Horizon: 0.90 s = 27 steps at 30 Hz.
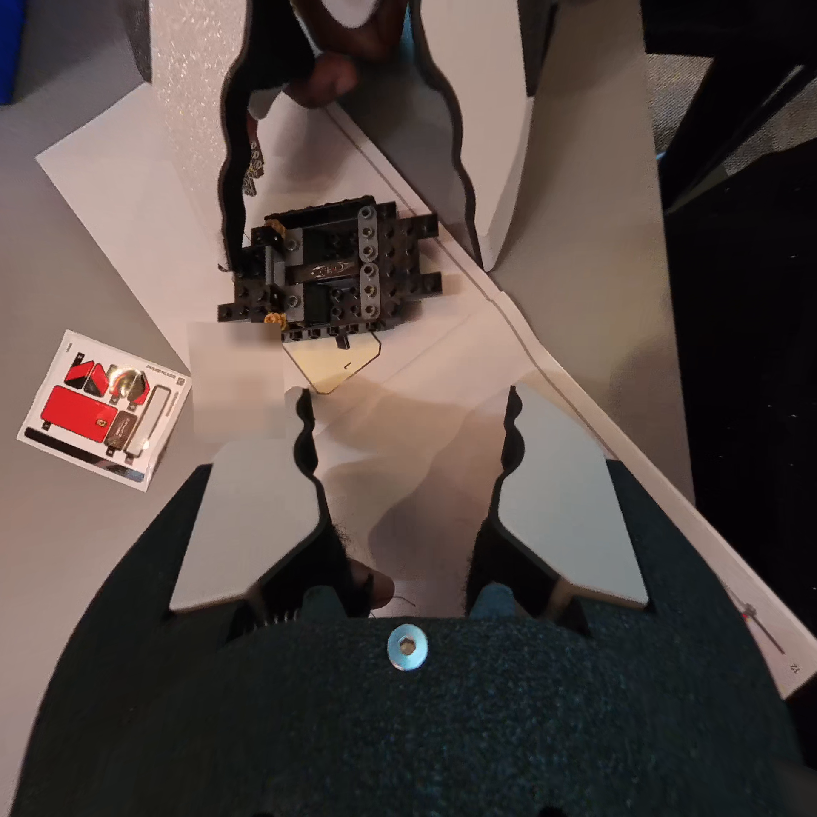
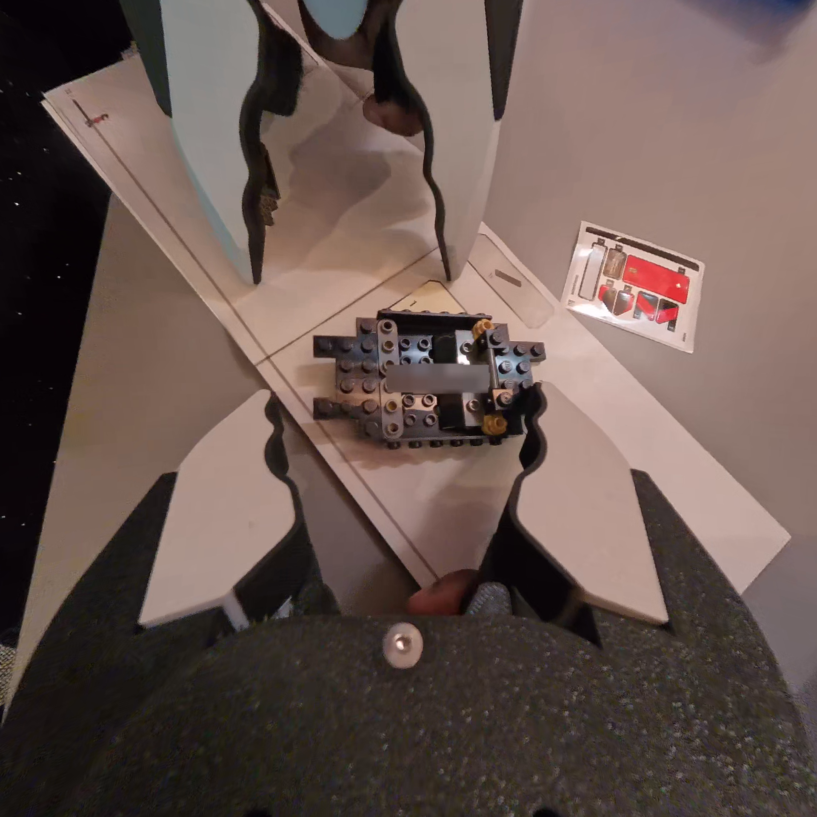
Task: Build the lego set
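grey table [image 1: 79, 274] | dark speckled floor [image 2: 40, 221] | dim light

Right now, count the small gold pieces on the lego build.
2. One gold piece sits at the build's far corner in the right wrist view; the other at its near corner, beside the right gripper. More may be hidden.

Left gripper [image 1: 409, 398] fingers spread wide, nothing between them, hovering above the open white instruction booklet [image 1: 132, 199]. Partly built black-and-grey lego chassis [image 1: 329, 269] sits on the booklet ahead of the tips. Right gripper [image 1: 353, 261] comes in opposite, also spread; one fingertip [image 1: 232, 252] touches the chassis' left end. Red-and-black sticker sheet [image 1: 104, 411] lies left on grey table [image 1: 66, 530].
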Tool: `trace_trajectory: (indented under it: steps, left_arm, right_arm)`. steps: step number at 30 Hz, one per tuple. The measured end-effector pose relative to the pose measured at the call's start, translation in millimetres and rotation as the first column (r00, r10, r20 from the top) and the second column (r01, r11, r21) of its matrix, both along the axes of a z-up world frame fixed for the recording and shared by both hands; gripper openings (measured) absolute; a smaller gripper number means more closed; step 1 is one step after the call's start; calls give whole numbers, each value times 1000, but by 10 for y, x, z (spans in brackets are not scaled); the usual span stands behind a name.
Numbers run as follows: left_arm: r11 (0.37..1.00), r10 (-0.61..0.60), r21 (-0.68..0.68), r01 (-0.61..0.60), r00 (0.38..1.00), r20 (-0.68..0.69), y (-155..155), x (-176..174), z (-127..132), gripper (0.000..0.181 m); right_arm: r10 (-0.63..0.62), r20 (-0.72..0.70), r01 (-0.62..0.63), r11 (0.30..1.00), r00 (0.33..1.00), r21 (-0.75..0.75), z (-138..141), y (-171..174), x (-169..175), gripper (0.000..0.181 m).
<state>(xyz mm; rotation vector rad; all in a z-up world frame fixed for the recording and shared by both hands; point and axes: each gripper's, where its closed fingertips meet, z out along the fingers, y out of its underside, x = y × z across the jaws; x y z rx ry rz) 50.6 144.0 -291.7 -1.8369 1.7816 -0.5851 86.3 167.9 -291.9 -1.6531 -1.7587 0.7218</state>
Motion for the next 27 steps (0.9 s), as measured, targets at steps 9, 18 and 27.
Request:
trace_trajectory:
  steps: [9, 18, 27]
  left_arm:
    - [992, -127, 18, 126, 991, 37, 14, -263, 23, 56]
    - [968, -223, 106, 229, 973, -65, -21, -465, 38, 44]
    - [977, -190, 94, 189, 982, 6, -110, -432, 210, 80]
  right_arm:
    - [8, -6, -8, 1000, 1000, 11, 15, -23, -26, 90]
    - [26, -4, -26, 999, 1000, 22, 21, -45, -24, 89]
    - [-59, 1, 59, 998, 998, -1, 36, 140, 113, 85]
